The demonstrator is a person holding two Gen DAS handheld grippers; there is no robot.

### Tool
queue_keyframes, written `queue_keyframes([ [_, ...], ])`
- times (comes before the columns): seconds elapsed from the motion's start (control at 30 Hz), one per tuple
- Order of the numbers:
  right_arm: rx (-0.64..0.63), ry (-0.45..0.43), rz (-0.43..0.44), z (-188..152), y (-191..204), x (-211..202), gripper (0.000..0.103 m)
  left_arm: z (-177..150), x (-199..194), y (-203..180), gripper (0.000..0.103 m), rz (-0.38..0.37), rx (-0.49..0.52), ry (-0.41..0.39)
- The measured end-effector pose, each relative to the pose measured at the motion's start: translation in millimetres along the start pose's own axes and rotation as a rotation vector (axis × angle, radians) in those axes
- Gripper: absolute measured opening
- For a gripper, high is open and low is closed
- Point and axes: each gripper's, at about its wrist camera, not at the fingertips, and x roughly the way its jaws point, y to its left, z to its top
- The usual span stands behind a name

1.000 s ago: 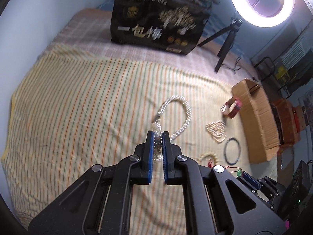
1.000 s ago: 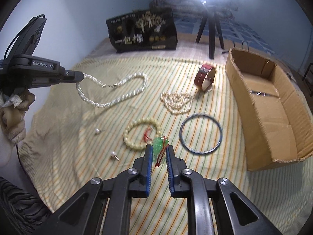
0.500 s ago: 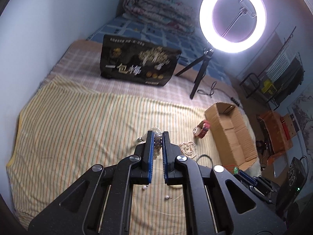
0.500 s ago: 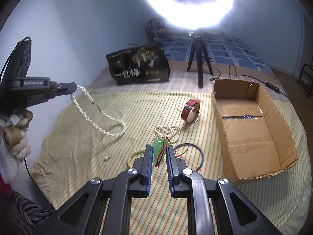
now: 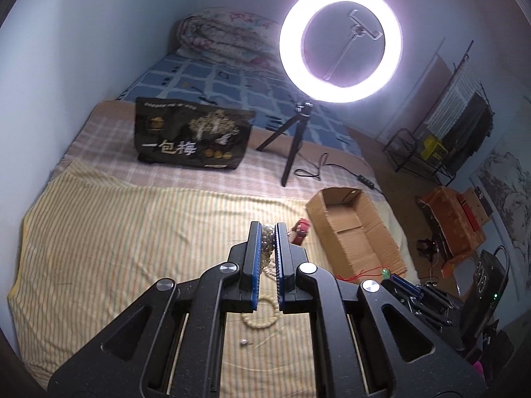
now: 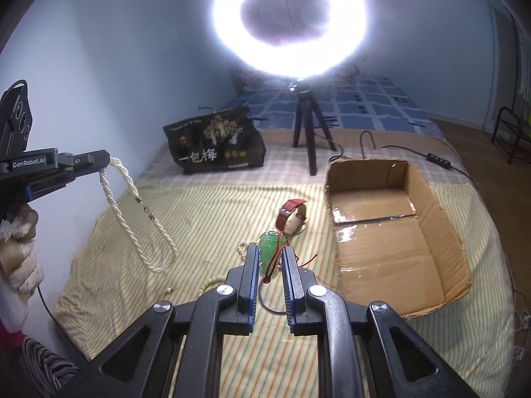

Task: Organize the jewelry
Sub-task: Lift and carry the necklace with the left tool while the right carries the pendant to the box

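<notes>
My left gripper (image 5: pixel 265 232) pinches the pearl necklace (image 6: pixel 139 219), dangling well left of the cardboard box (image 6: pixel 431 205); my right gripper (image 6: pixel 268 258) clamps the green pendant (image 6: pixel 269 248) just left of that box.

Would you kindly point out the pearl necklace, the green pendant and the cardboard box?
pearl necklace (image 6: pixel 139 219), right wrist view, on the hanging twisted strand.
green pendant (image 6: pixel 267 248), right wrist view, on its green body.
cardboard box (image 6: pixel 428 199), right wrist view, on its right wall.
</notes>
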Motion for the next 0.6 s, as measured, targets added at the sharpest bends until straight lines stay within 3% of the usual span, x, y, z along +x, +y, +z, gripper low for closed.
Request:
queue_keyframes([
  [0.6, 0.061, -0.047, -0.082, 17, -63, -30, 0.012, 39, 31, -100, 0.005, -0.101, 0.116, -0.004],
])
